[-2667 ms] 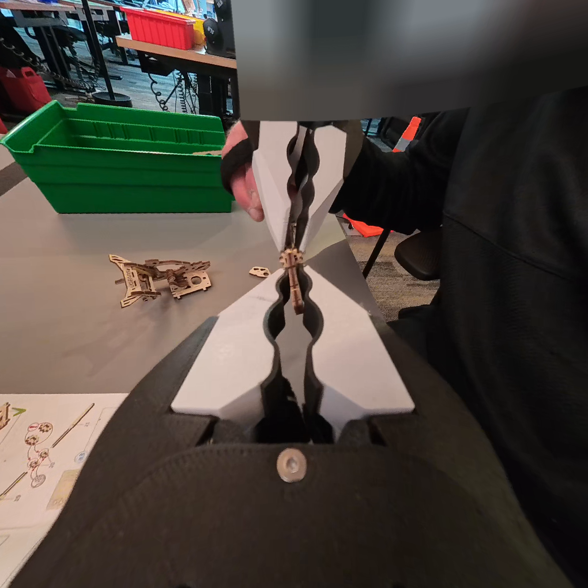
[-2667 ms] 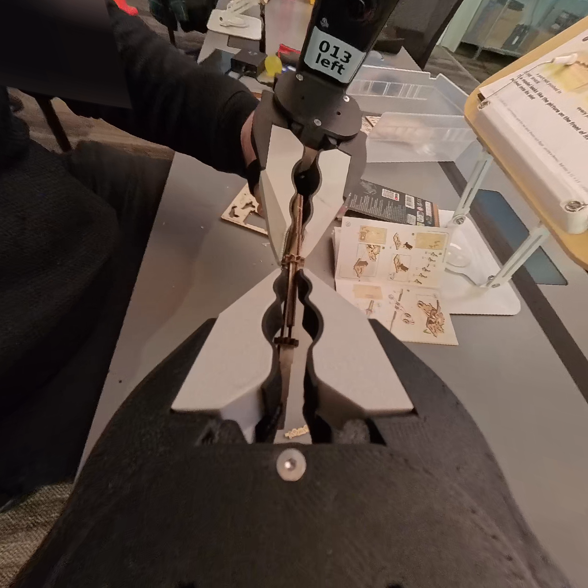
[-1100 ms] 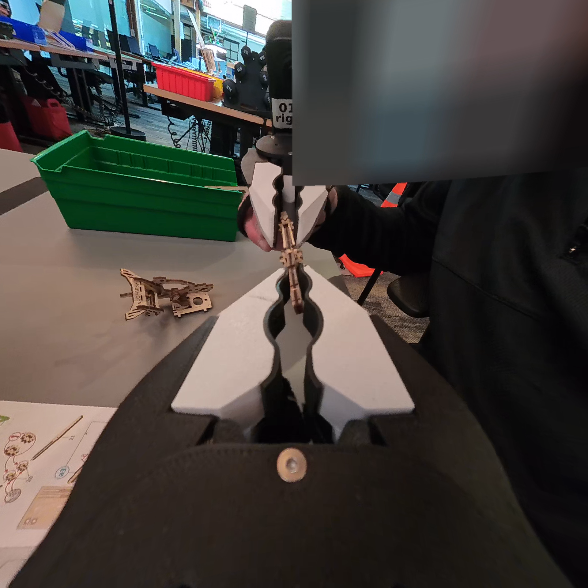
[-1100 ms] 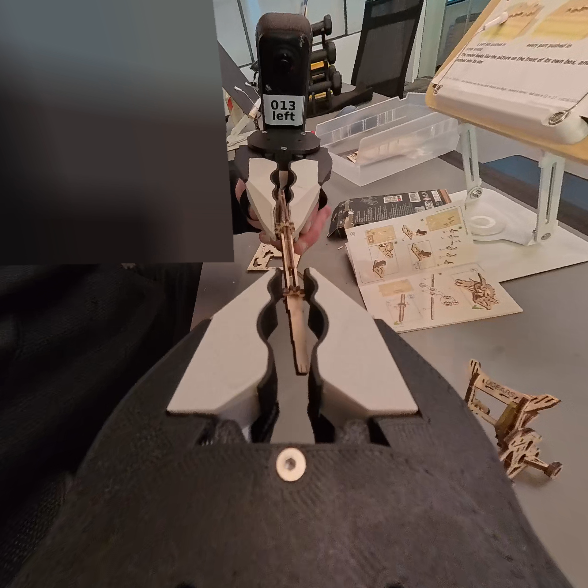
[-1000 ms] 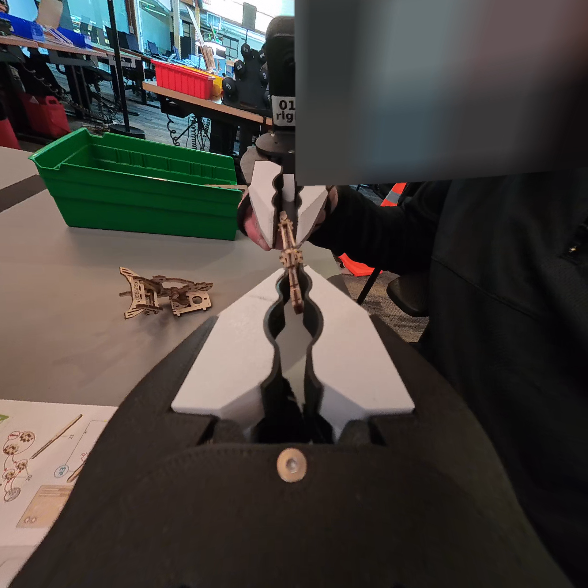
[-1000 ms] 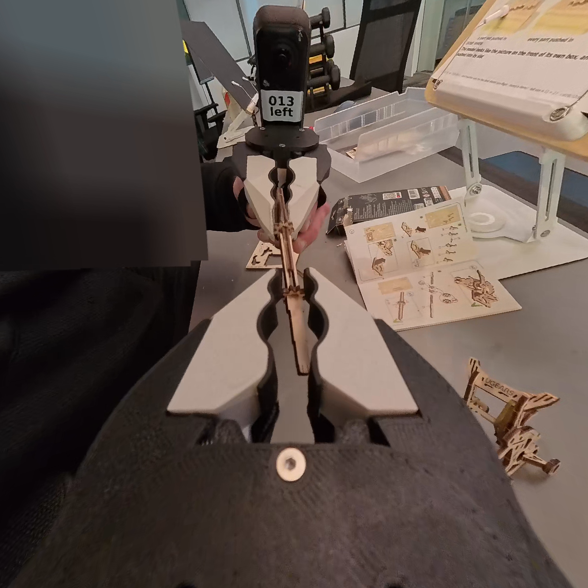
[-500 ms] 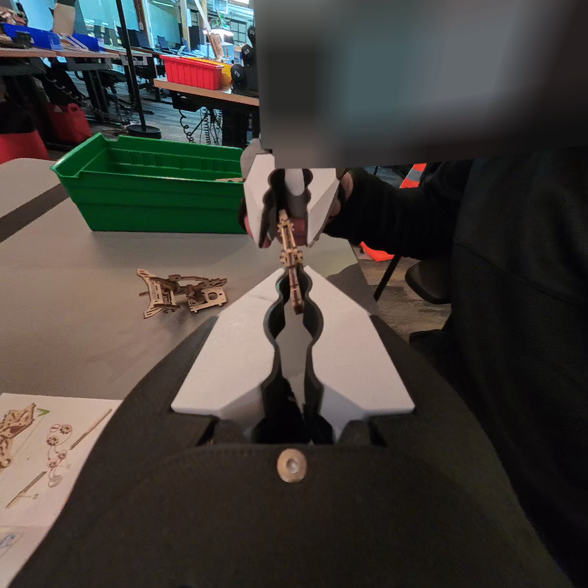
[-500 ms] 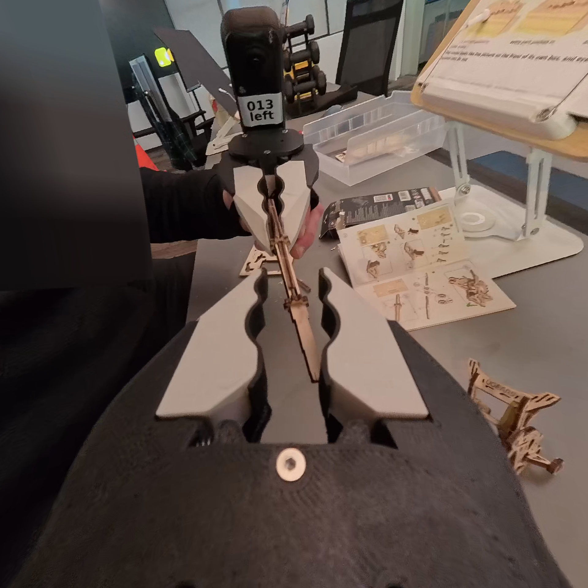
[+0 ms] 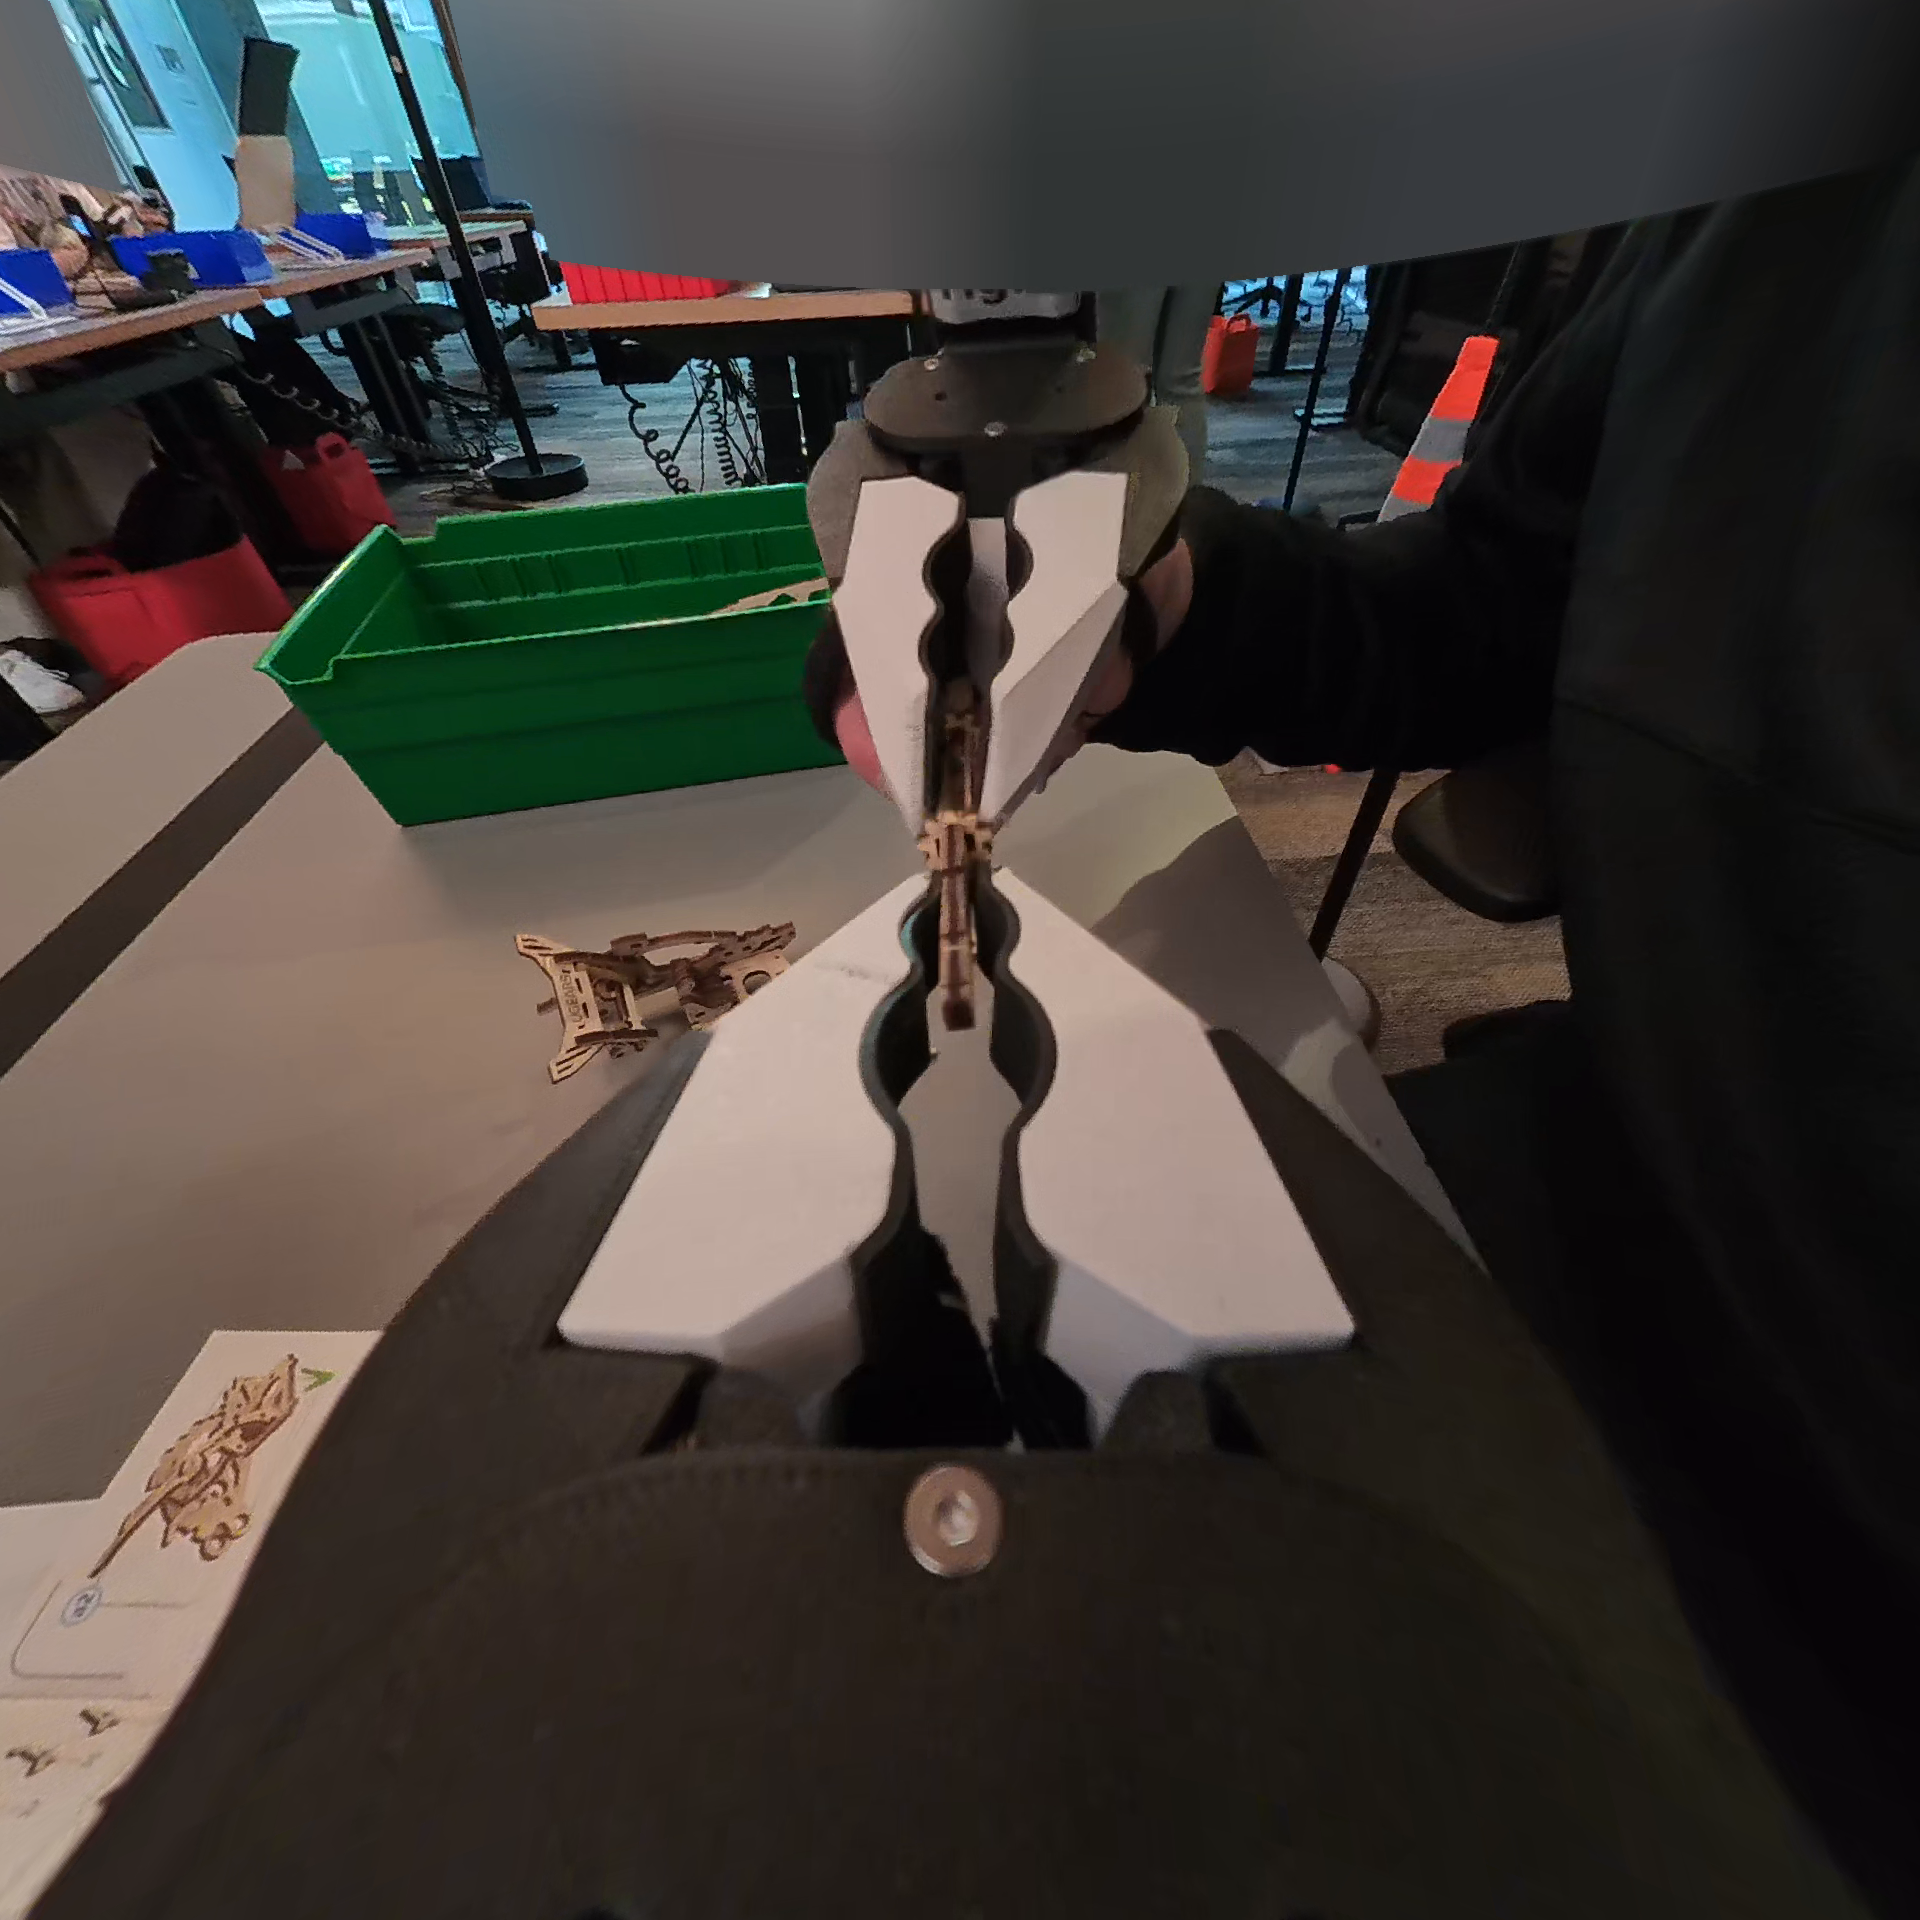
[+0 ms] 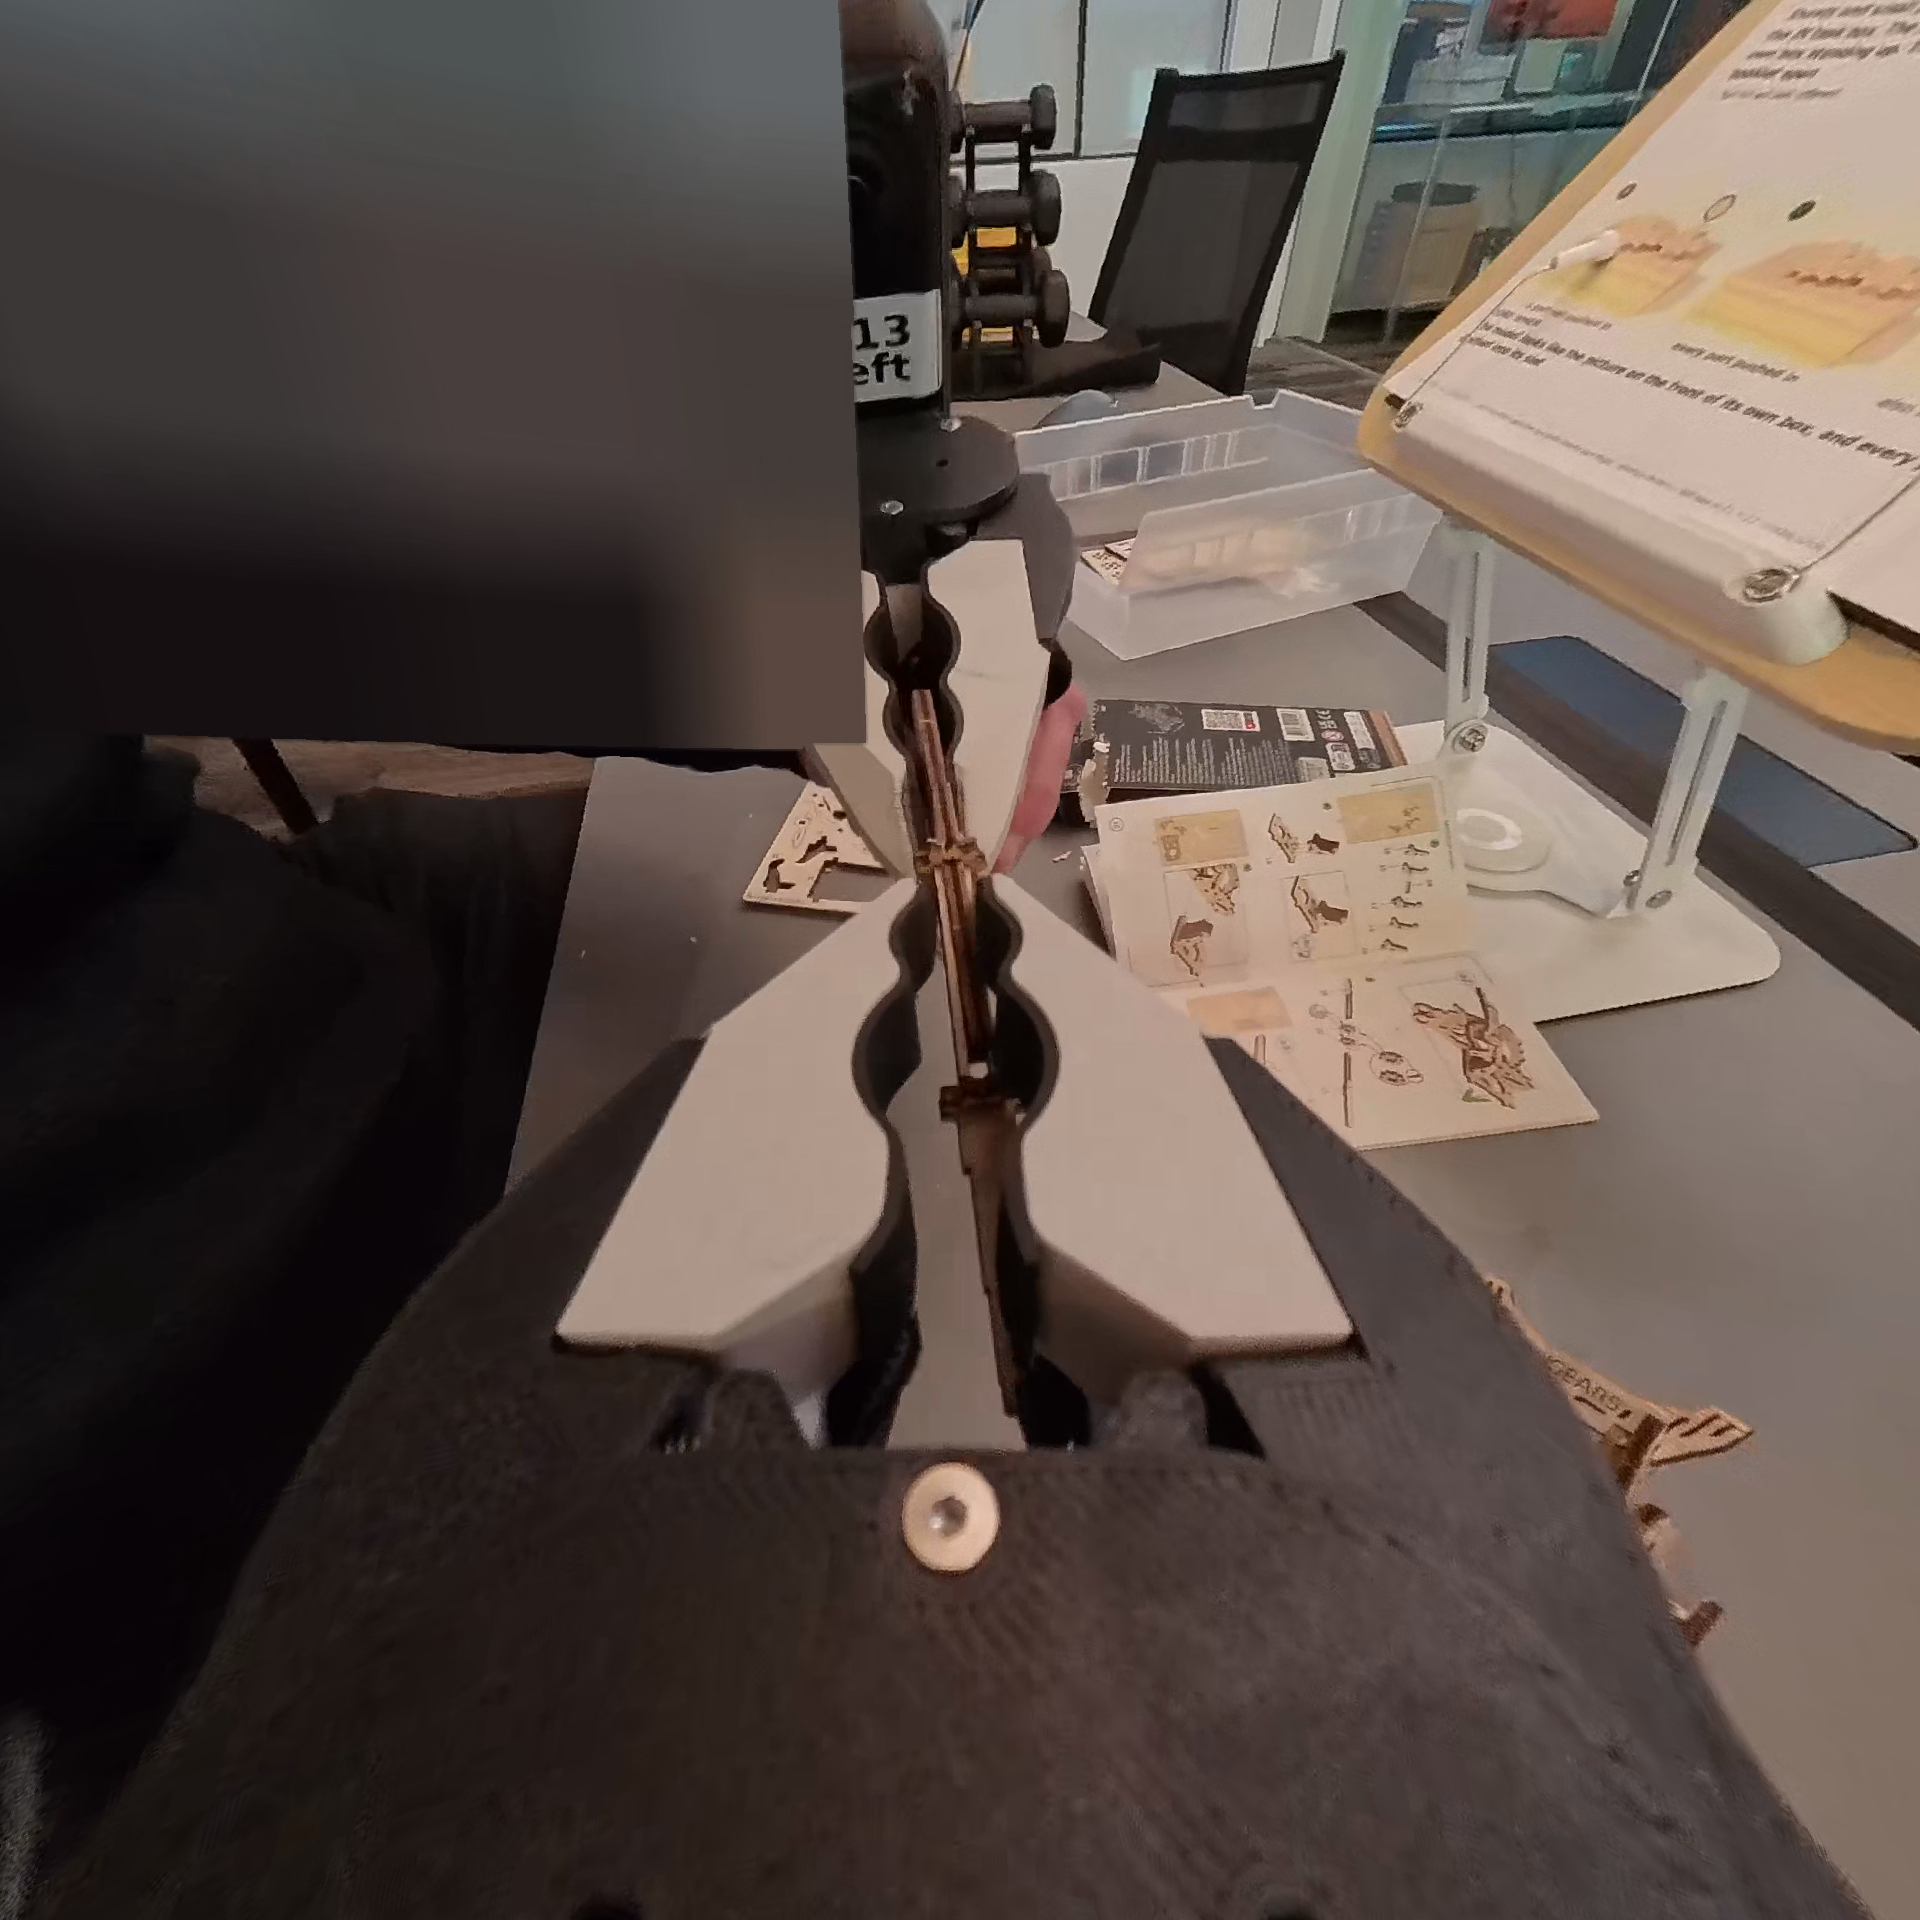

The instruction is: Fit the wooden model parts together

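Where the left wrist view looks along its own fingers, the left gripper [image 9: 957,883] is pinched narrow on one end of the thin wooden strip assembly [image 9: 954,852], held in the air above the table [image 9: 312,1039] with the right gripper [image 9: 961,800] clamped on its far end. From the right wrist view the strip [image 10: 961,977] runs edge-on between both closed grippers. It looks light, stiff and brittle, best gripped on its flat faces near the joint.

green bin [image 9: 582,665], tan wooden parts [image 9: 665,987], grey table [image 9: 260,1039], seemingly printed cream leaflet [image 10: 1340,966].
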Demonstrator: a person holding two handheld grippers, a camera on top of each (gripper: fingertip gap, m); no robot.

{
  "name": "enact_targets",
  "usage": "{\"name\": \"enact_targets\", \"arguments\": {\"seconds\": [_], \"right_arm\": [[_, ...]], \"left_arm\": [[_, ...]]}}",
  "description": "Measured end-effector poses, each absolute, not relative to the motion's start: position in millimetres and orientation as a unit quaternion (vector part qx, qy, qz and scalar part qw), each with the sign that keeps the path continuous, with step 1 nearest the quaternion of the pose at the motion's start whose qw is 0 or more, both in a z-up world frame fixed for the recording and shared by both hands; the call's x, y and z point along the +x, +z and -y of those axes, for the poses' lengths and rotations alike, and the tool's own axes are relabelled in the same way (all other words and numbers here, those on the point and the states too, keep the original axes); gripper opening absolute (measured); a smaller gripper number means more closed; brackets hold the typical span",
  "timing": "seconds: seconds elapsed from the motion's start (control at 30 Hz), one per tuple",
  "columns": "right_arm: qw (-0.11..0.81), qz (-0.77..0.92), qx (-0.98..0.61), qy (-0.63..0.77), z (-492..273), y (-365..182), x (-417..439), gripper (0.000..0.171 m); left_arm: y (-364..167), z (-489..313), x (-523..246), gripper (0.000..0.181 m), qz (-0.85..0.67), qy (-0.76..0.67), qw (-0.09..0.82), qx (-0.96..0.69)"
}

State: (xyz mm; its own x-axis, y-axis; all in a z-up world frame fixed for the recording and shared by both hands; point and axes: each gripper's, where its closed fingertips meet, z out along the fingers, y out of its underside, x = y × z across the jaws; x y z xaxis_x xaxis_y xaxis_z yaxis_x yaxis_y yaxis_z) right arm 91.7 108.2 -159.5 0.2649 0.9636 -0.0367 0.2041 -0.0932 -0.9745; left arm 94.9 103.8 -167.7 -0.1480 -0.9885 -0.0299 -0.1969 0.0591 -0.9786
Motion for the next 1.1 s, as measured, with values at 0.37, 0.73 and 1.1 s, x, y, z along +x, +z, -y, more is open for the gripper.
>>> {"name": "enact_targets", "arguments": {"seconds": [0.37, 0.73, 1.1], "right_arm": [[0.507, 0.477, -0.615, 0.371, -105.6, -153.3, 89.3, 0.002], [0.544, 0.518, -0.593, 0.289, -101.2, -151.3, 86.1, 0.002], [0.577, 0.560, -0.560, 0.199, -93.4, -152.0, 82.6, 0.002]], "left_arm": [[-159.4, -109.7, 92.5, 0.019, -0.599, -0.437, 0.453, -0.495], [-150.8, -96.6, 88.2, 0.012, -0.611, -0.472, 0.437, -0.461], [-150.4, -89.5, 85.9, 0.009, -0.616, -0.481, 0.440, -0.443]]}}
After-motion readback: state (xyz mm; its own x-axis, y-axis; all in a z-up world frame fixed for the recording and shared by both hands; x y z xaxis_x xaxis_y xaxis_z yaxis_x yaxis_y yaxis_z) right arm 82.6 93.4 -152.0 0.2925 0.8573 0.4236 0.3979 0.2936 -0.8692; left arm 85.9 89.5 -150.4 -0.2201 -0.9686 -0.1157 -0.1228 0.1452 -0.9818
